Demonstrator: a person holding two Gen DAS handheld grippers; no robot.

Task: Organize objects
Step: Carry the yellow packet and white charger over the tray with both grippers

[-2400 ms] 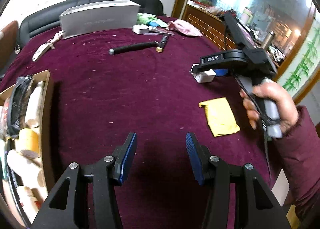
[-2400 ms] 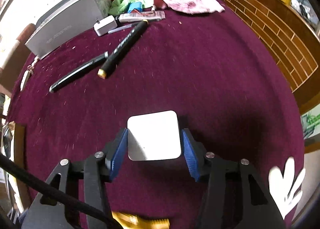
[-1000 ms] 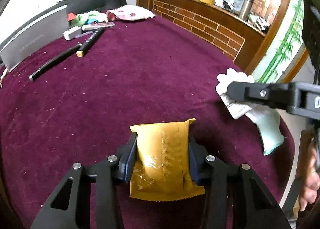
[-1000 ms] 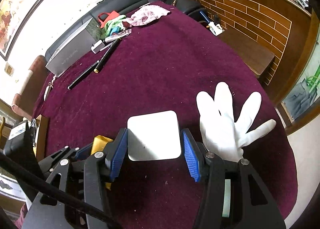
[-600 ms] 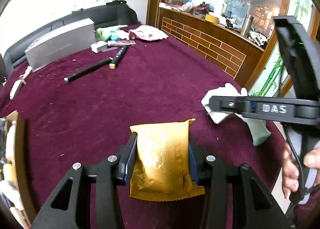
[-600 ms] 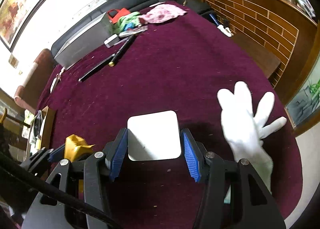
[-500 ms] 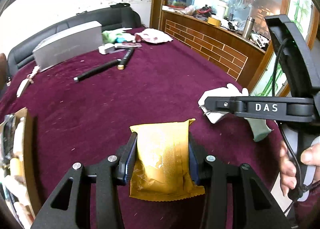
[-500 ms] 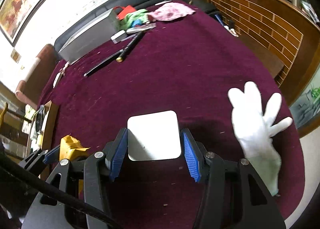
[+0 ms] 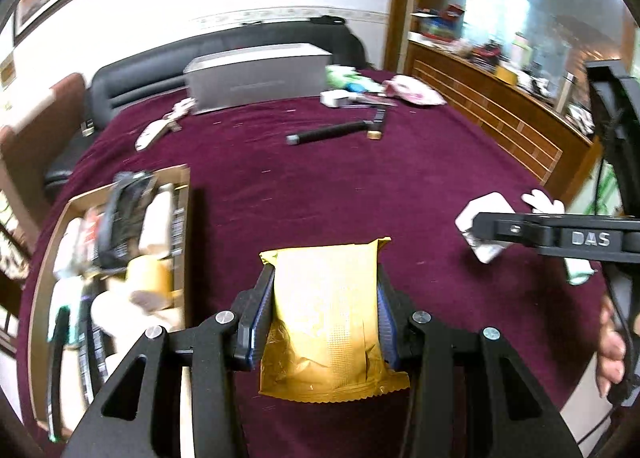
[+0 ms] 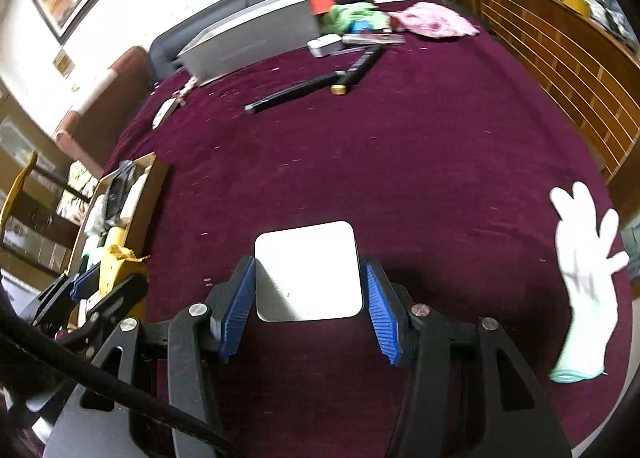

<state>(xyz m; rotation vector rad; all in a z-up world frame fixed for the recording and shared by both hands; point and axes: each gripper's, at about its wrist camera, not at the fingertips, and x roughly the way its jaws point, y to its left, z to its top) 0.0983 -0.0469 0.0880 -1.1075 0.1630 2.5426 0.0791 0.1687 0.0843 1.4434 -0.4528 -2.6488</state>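
My left gripper [image 9: 324, 282] is shut on a yellow foil packet [image 9: 326, 318] and holds it above the maroon table [image 9: 320, 186], just right of a cardboard box [image 9: 182, 194] full of items. My right gripper [image 10: 308, 282] is shut on a white square block [image 10: 306, 270], held above the table. The right gripper also shows in the left wrist view [image 9: 476, 232] with the white block [image 9: 484, 210]. The left gripper with the packet [image 10: 116, 262] shows at the lower left of the right wrist view, next to the box [image 10: 150, 182].
A white glove [image 10: 584, 274] lies at the table's right edge. Two black sticks [image 9: 332, 134] lie at the far middle. A grey long box [image 9: 256, 76], a white small case [image 10: 324, 45], cloths [image 10: 432, 20] and a white strap [image 9: 156, 132] lie at the far edge.
Both grippers have swung left with their loads. The cardboard box has come into view beside the left gripper, and the glove has slid to the right edge.
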